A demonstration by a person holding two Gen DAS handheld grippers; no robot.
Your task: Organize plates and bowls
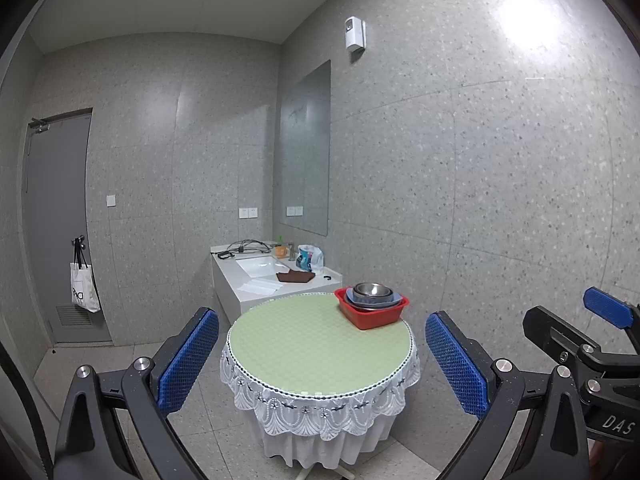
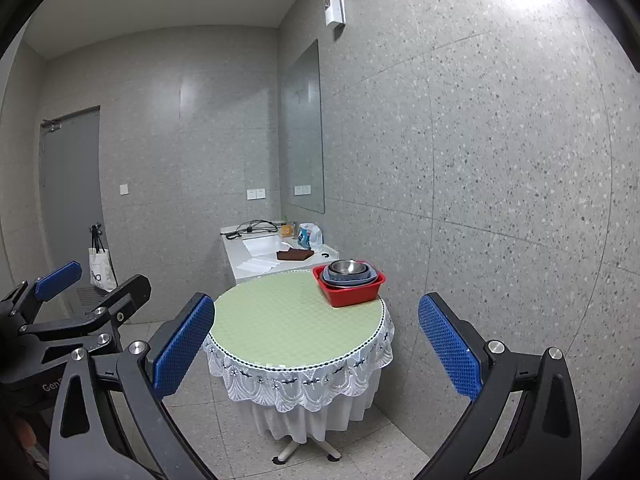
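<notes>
A red plastic basin [image 1: 374, 314] [image 2: 352, 289] sits at the far right edge of a round table [image 1: 316, 344] [image 2: 288, 320] with a pale green top and white lace skirt. Inside the basin lie stacked blue-grey dishes [image 1: 376, 300] [image 2: 354, 277] with a steel bowl [image 1: 372, 290] [image 2: 349, 267] on top. My left gripper [image 1: 322, 354] is open and empty, well short of the table. My right gripper [image 2: 316, 344] is open and empty too, held beside the left one. In each wrist view the other gripper shows at the edge.
Behind the table stands a white sink counter [image 1: 256, 280] [image 2: 264, 258] with cables, a brown cloth [image 1: 295, 277], a plastic bag [image 1: 310, 258] and a mirror above. A grey door [image 1: 60, 220] with a hanging tote bag [image 1: 84, 292] is at left. Speckled wall runs along the right.
</notes>
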